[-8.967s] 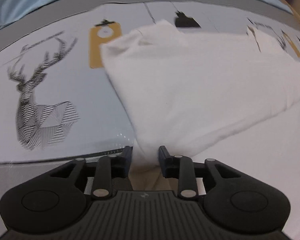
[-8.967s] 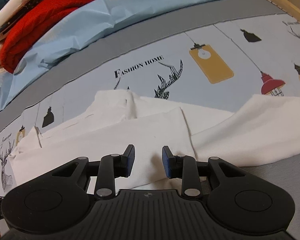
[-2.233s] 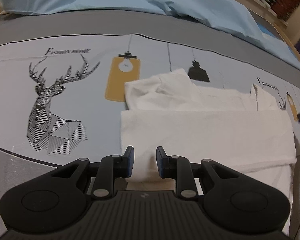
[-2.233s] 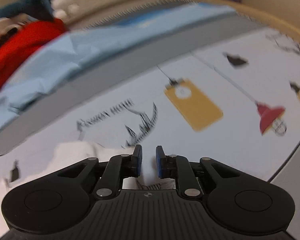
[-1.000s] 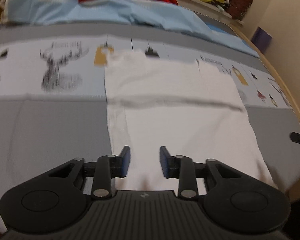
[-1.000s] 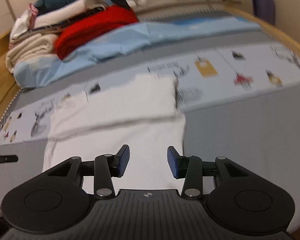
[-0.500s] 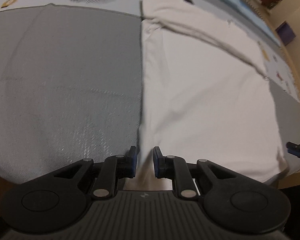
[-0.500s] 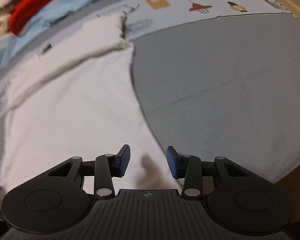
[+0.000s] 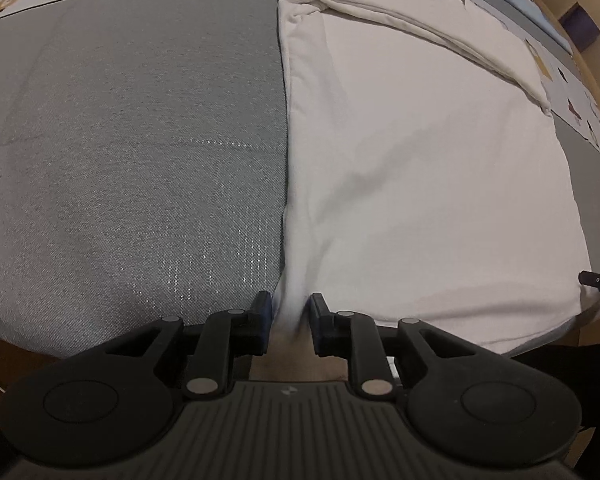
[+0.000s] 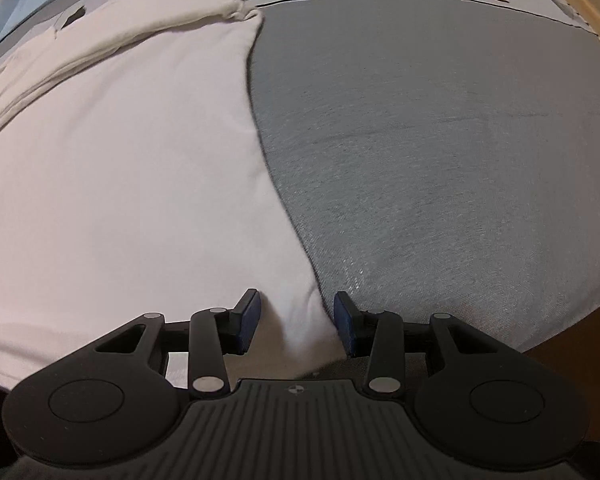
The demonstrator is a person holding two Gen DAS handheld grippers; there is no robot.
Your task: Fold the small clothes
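Pinching the white garment's (image 9: 412, 168) near-left hem corner now, left gripper (image 9: 289, 318) narrowed since a second ago; right gripper (image 10: 296, 322) wide, straddling near-right corner unclamped. Folding upward on grey bedspread (image 9: 132, 152) likely next.

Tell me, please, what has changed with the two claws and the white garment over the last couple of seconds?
Both claws pulled back from the garment's far folded end to its near hem. The left claw has closed on the left near corner of the white garment; the right claw is open around the right near corner. The garment stays flat on the grey bedspread, its far end folded over.
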